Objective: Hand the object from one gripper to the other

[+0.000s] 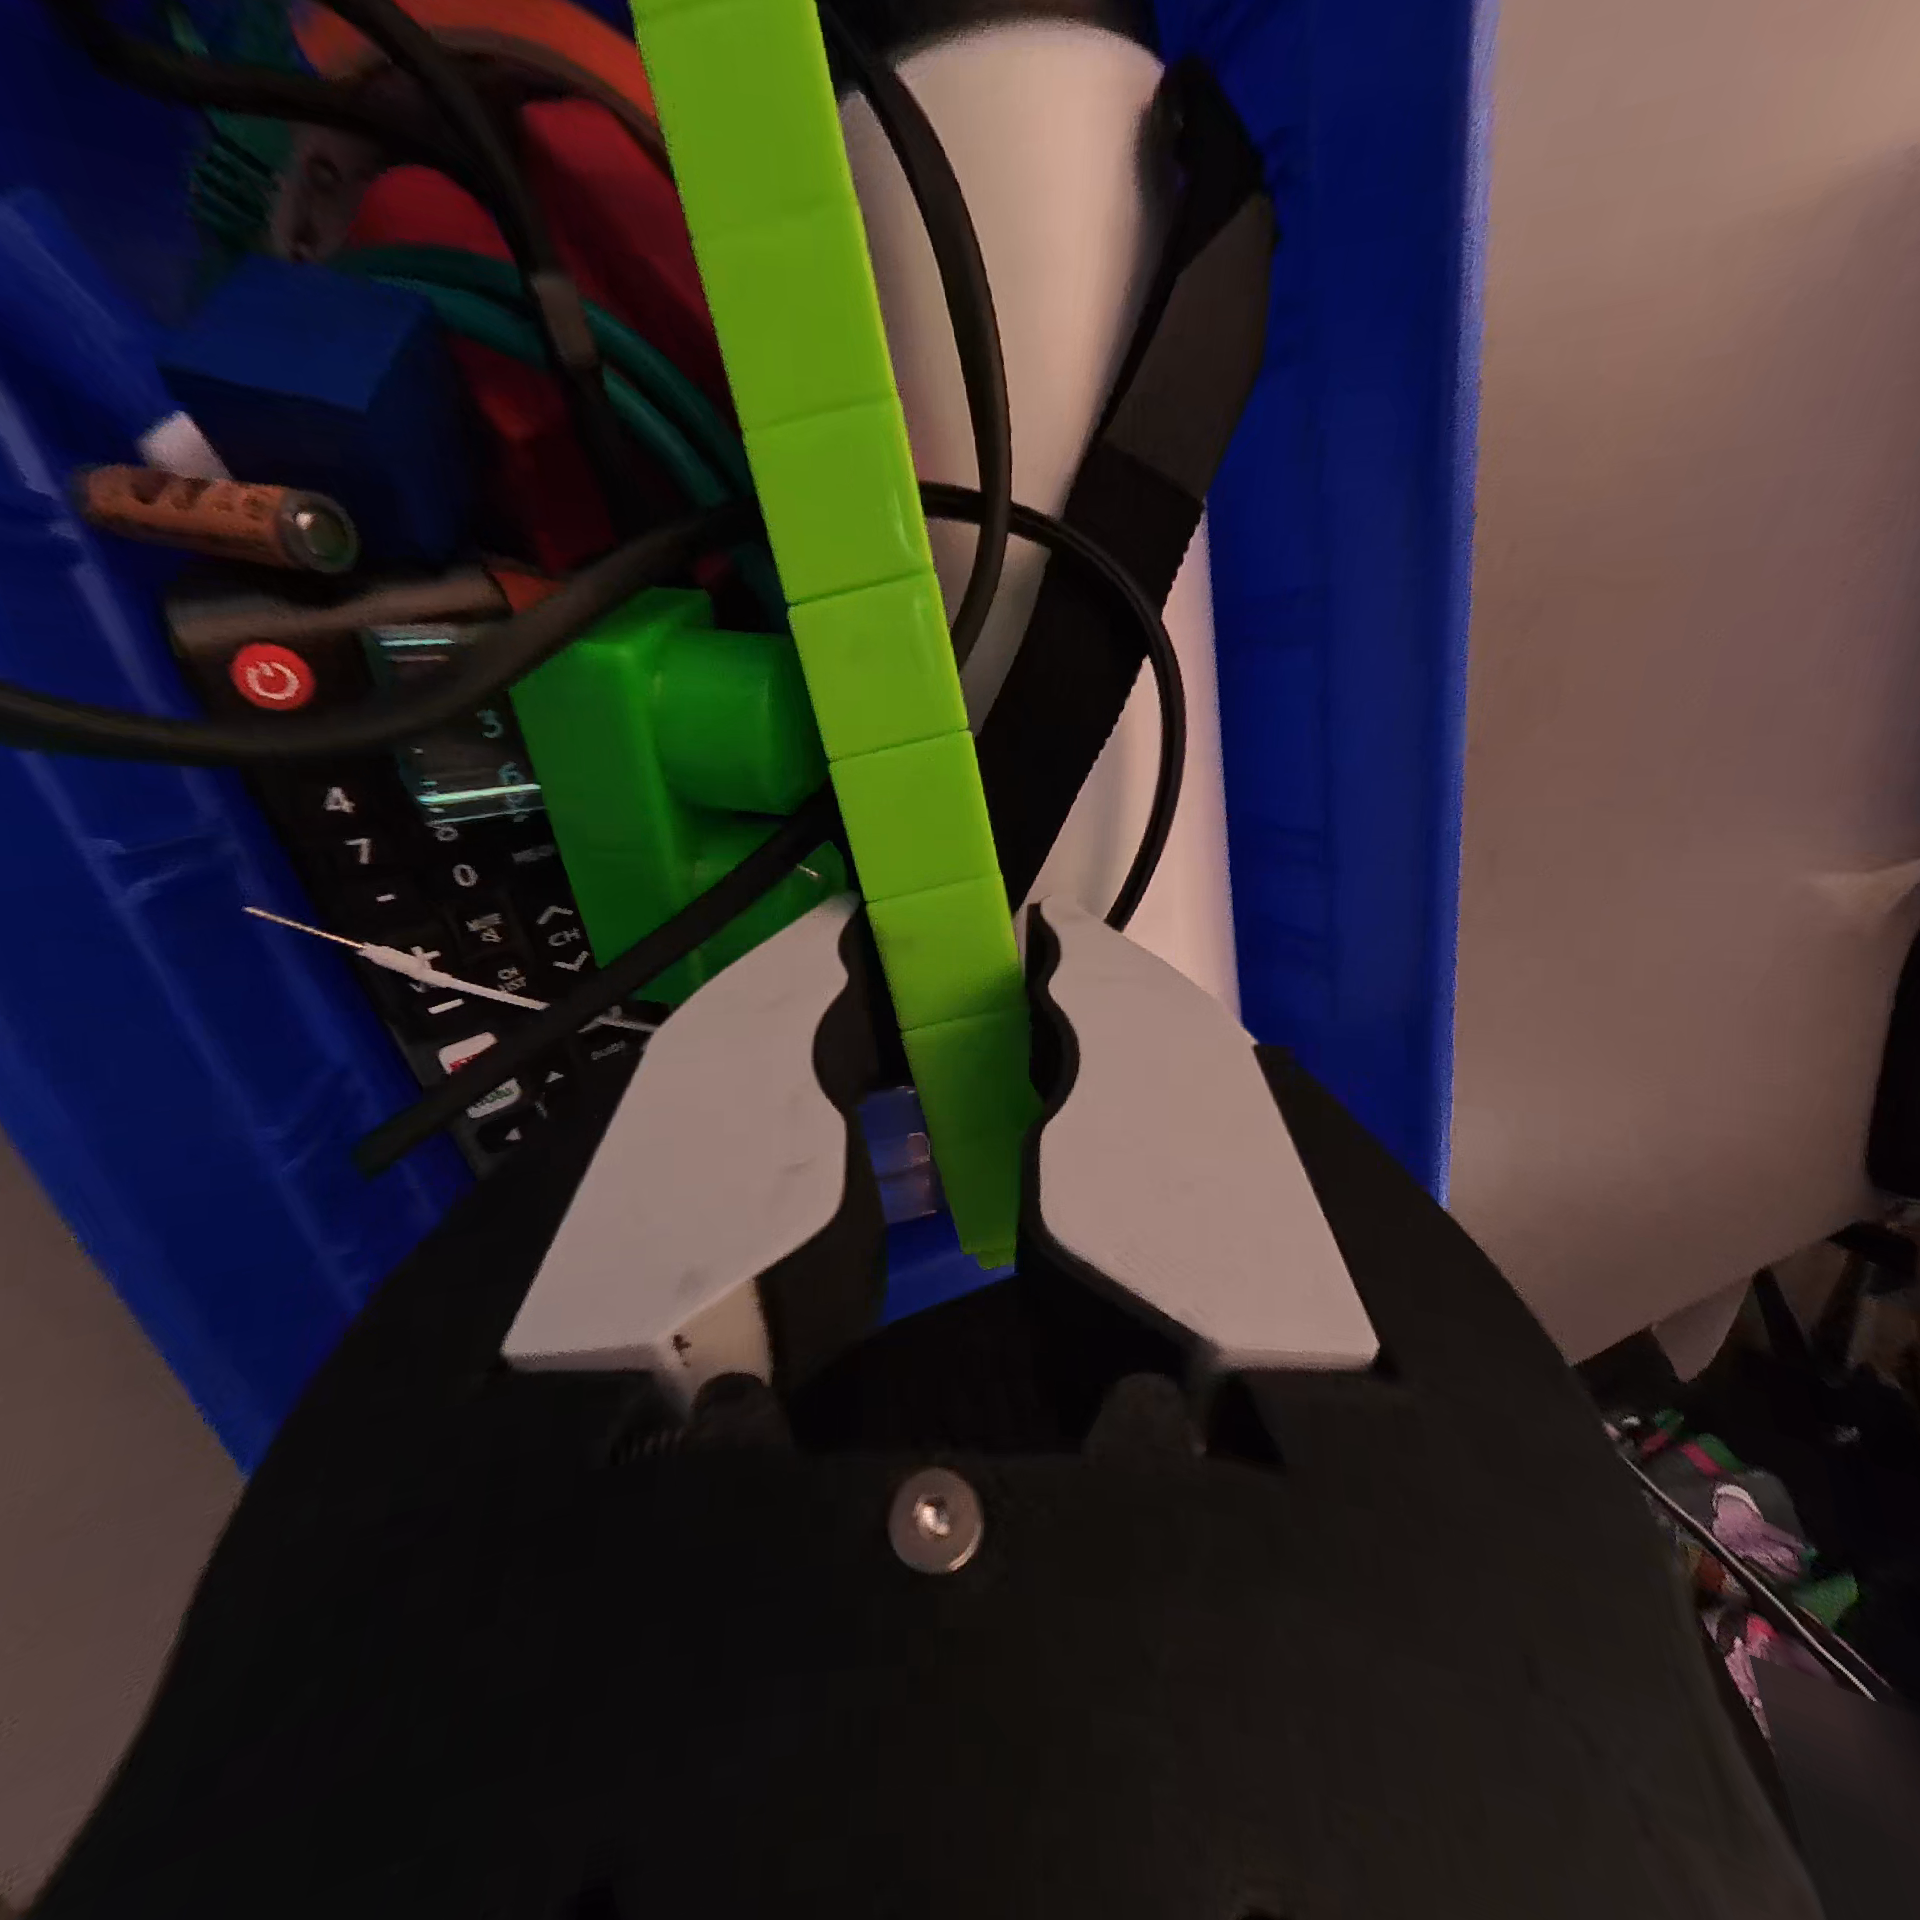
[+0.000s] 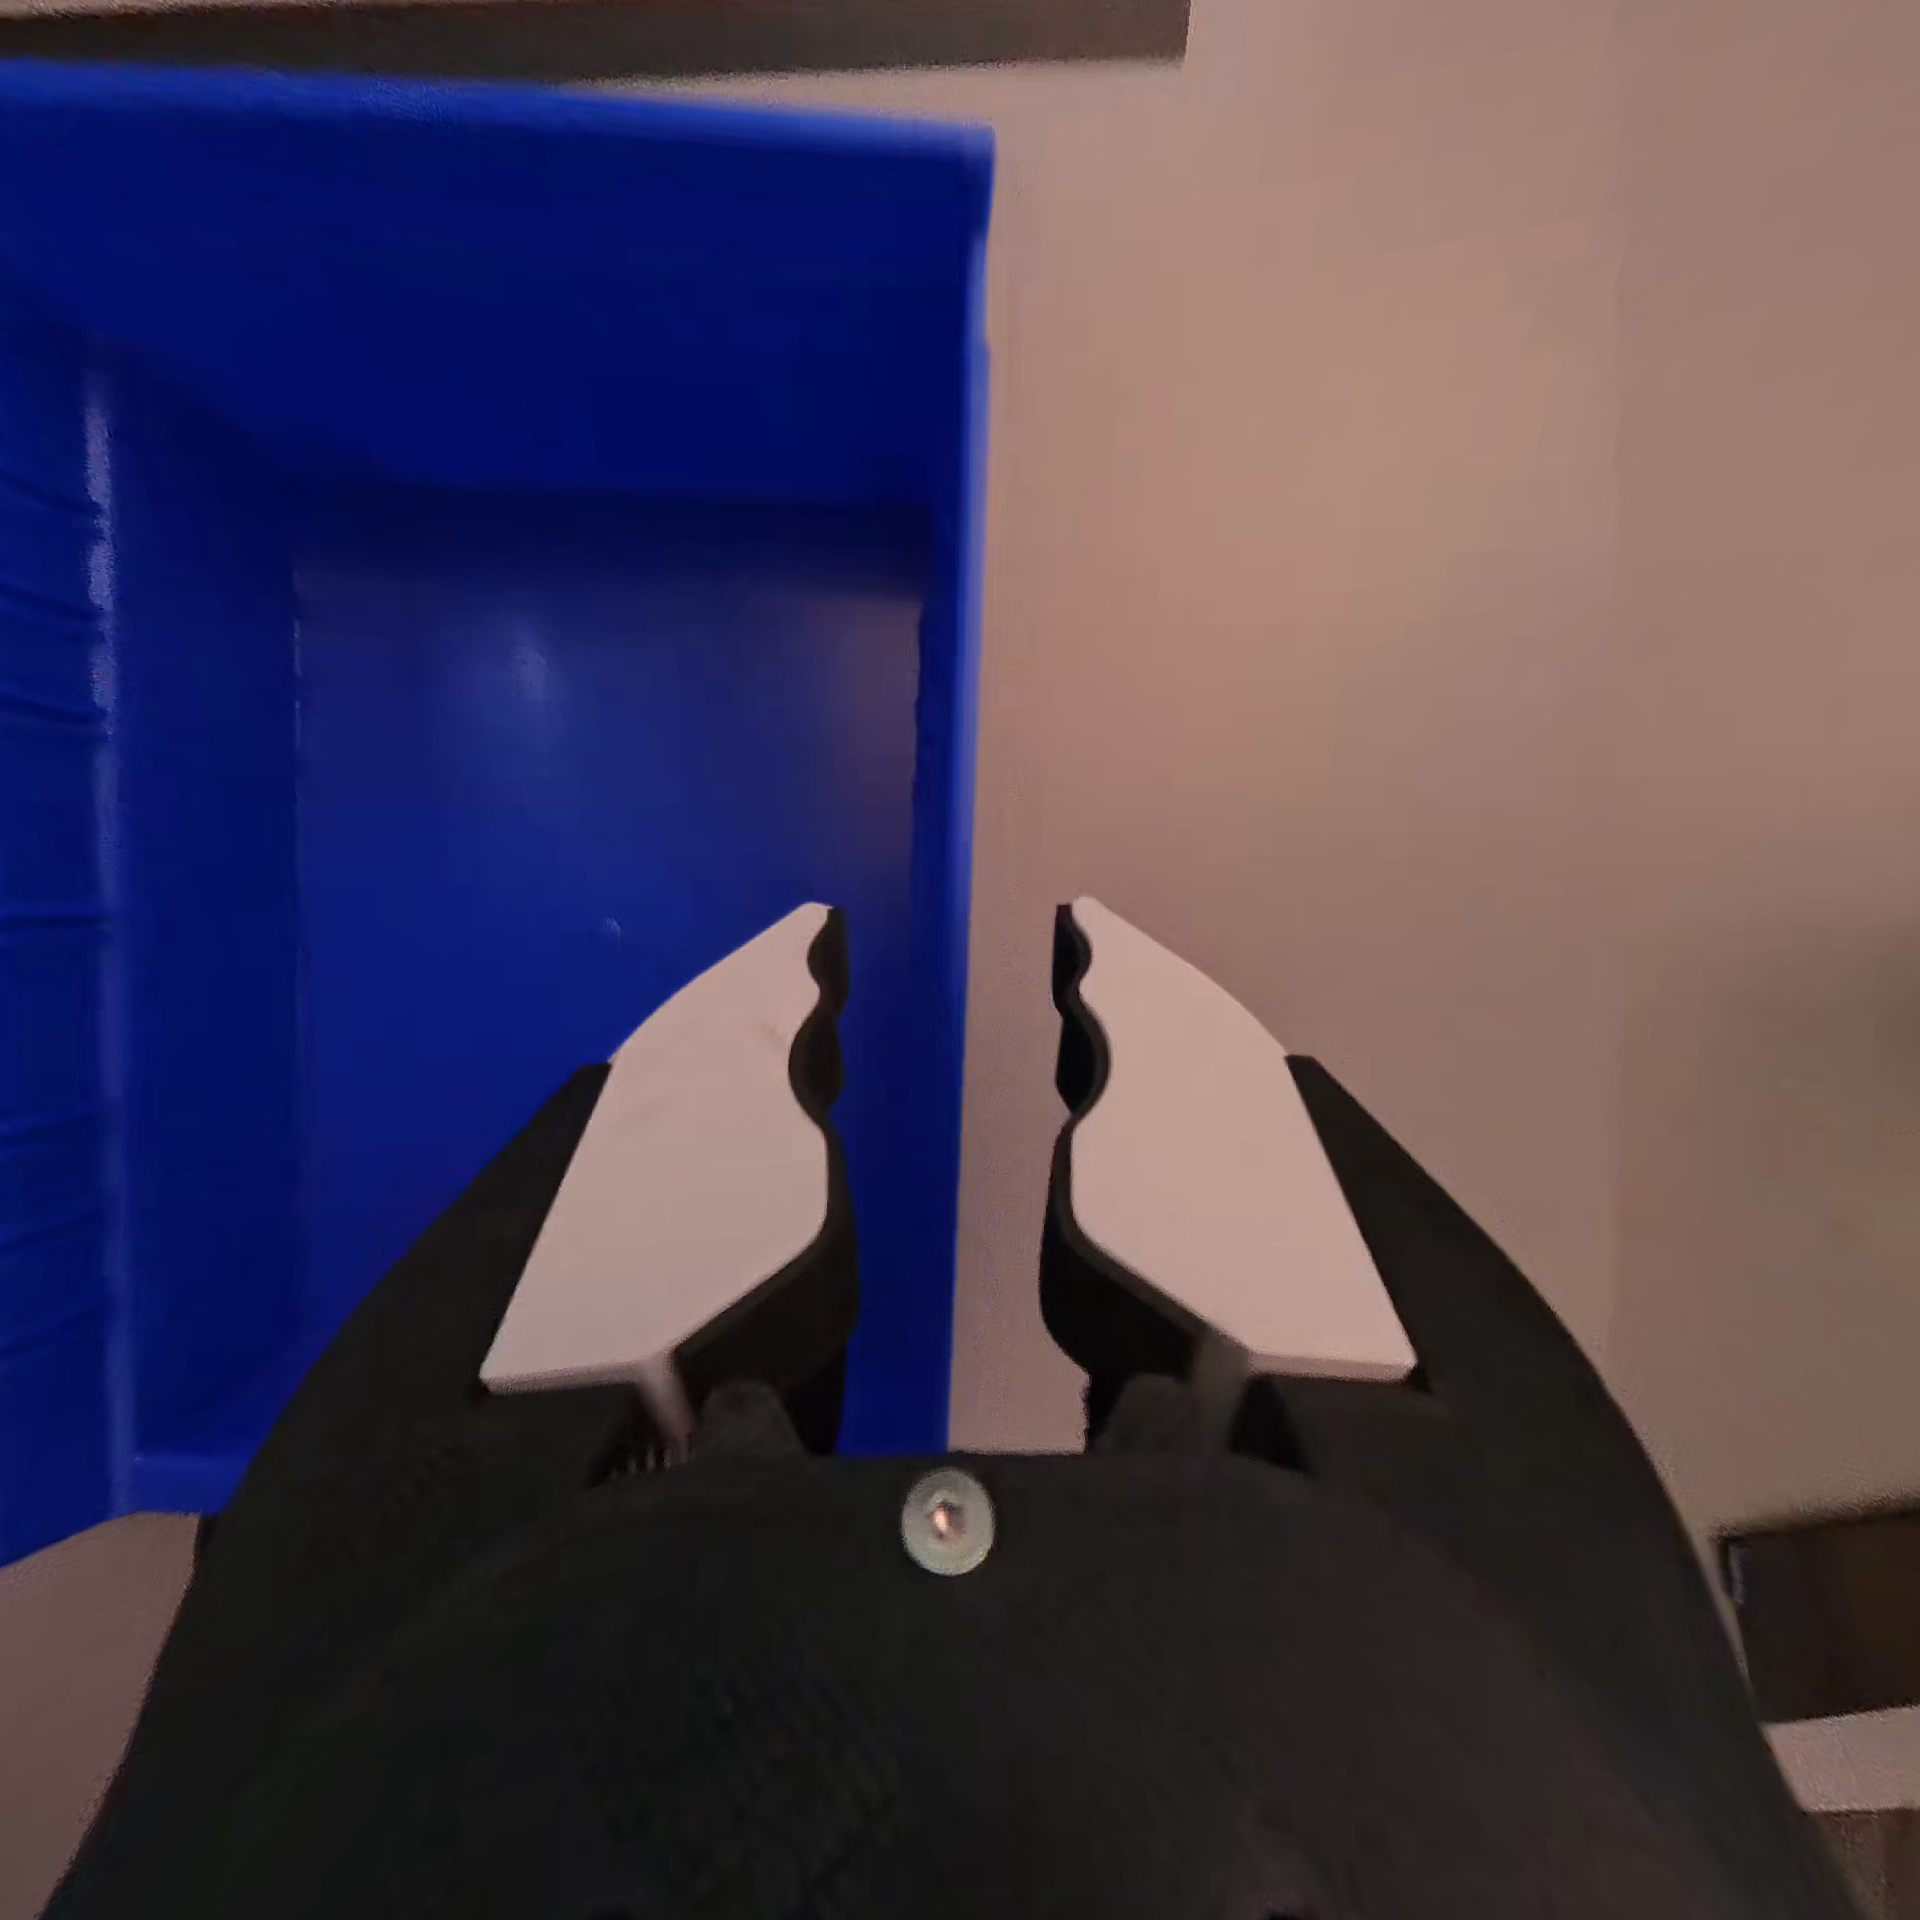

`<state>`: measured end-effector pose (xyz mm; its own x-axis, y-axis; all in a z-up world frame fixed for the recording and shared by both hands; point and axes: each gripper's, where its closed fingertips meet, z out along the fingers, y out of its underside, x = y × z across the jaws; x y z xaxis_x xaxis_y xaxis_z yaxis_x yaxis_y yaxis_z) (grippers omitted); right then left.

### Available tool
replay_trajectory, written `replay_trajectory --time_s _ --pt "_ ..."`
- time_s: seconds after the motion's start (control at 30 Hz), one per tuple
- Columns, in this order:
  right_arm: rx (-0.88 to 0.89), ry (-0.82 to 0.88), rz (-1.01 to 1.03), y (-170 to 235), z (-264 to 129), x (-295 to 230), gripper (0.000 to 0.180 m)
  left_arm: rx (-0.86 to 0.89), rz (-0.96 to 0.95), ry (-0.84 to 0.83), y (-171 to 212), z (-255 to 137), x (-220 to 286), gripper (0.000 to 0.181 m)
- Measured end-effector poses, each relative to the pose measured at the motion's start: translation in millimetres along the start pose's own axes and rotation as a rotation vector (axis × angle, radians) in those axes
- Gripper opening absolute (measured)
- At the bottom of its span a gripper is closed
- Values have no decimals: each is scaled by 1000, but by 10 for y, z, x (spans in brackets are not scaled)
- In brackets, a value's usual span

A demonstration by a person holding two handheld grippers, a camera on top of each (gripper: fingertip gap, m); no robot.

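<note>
In the left wrist view my left gripper (image 1: 940, 925) is shut on a long bright green segmented bar (image 1: 831, 499). The bar runs from between the fingers up and away to the top edge of the frame, above a full blue bin (image 1: 1340, 623). A small blue piece (image 1: 894, 1148) sits between the fingers beside the bar's lower end. In the right wrist view my right gripper (image 2: 948, 920) is open and holds nothing. It hangs over the right wall of an empty blue bin (image 2: 520, 727). Neither gripper shows in the other's view.
The full bin holds a black remote control (image 1: 416, 831), a green block (image 1: 665, 769), black cables (image 1: 1101, 675), a white cylinder (image 1: 1039, 312), red and blue items and a brown pen-like stick (image 1: 218, 514). A pale tabletop (image 2: 1455, 623) lies to the right of both bins. Tip to tip, the grippers are about 65 centimeters apart.
</note>
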<state>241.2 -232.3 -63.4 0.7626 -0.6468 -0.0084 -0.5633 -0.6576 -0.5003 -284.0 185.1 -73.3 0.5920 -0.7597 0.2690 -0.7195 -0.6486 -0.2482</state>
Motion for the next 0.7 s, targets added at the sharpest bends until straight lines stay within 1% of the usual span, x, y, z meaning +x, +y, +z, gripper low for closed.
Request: replay_trajectory --time_s 0.07,0.17,0.2,0.23,0.33,0.43,0.5,0.57,0.7 --pt "-57 -64 42 156 81 -8 40 -19 -1 7 18 32 17 25" --pt "-173 -136 58 411 195 -31 16 -28 15 7 27 33 26 24" --pt "-167 -178 63 408 226 -70 10 -26 21 14 32 23 32 24" --pt "-158 -193 74 388 255 -75 8 -22 27 26 36 8 42 24" --pt "-135 -145 104 311 294 11 8 15 41 91 32 -76 101 23" --pt "-90 -106 146 215 219 49 11 63 42 138 8 -171 118 23" --pt "-30 -90 193 106 123 62 19 73 54 181 14 -207 135 23" --pt "58 -81 222 -46 -14 47 22 91 63 253 8 -253 180 22" --pt "200 -124 168 -329 -314 -234 24 175 69 350 -39 -413 210 22"
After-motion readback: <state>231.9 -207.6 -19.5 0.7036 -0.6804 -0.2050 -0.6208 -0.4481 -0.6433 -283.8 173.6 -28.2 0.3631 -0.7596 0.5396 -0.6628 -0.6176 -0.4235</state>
